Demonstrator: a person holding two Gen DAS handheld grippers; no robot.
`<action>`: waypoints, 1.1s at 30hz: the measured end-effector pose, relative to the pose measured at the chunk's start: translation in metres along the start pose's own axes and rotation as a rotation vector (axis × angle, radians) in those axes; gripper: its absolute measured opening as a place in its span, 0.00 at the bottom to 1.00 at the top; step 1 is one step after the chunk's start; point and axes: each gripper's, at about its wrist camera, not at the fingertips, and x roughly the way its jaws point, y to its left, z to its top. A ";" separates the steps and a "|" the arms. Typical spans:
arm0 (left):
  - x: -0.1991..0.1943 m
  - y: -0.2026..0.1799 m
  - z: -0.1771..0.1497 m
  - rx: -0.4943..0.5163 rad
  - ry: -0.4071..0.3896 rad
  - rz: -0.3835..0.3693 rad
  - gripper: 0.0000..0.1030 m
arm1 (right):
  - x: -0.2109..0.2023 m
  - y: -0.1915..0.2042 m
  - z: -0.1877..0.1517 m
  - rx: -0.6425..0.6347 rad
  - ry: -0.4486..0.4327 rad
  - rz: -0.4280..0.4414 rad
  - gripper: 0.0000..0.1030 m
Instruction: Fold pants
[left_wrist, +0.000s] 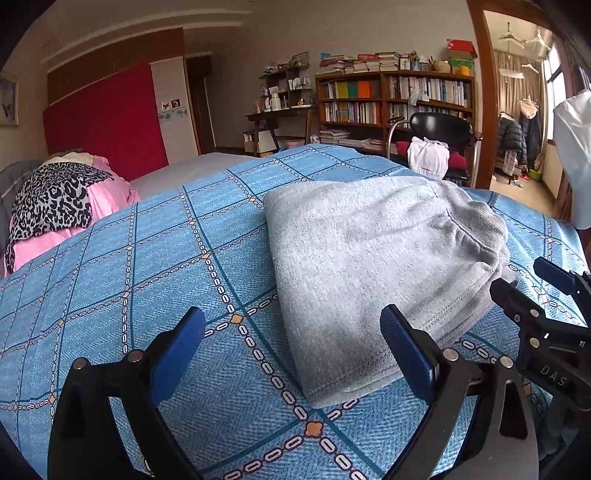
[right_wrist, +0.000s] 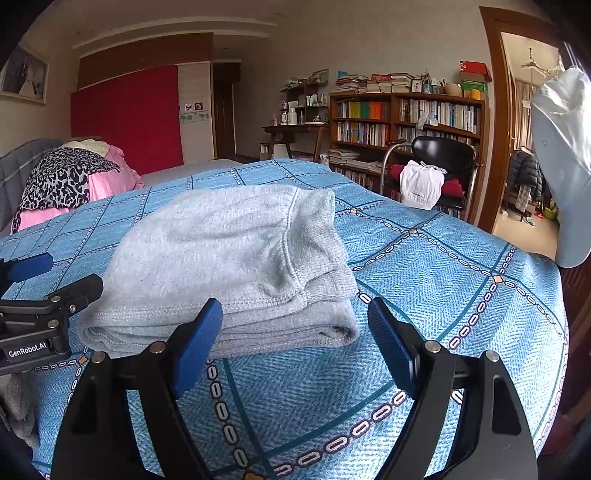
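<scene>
While pants (right_wrist: 229, 266) lie folded on bedspread (right_wrist: 443, 280), both claws gape, seemingly empty.

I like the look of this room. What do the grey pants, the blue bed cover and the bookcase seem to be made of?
Grey pants: soft matte knit, likely cotton fleece, judging by the heathered fuzzy surface and ribbed band.
Blue bed cover: woven cloth, going by its herringbone texture and printed chain-pattern grid.
Bookcase: brown wood or veneer with a slight sheen; which one cannot be told.

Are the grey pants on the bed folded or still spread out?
Folded. The grey pants lie as a compact stack on the blue bedspread, layered edges showing at the near side.
</scene>
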 end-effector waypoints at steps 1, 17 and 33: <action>0.000 0.000 0.000 0.002 -0.002 0.001 0.92 | 0.000 0.000 0.000 -0.002 0.002 0.003 0.80; 0.006 -0.002 0.000 -0.002 0.023 0.038 0.92 | -0.005 0.004 -0.001 -0.039 -0.023 -0.006 0.80; 0.005 -0.004 -0.002 0.015 0.013 0.008 0.92 | -0.002 0.005 -0.001 -0.054 -0.018 -0.003 0.80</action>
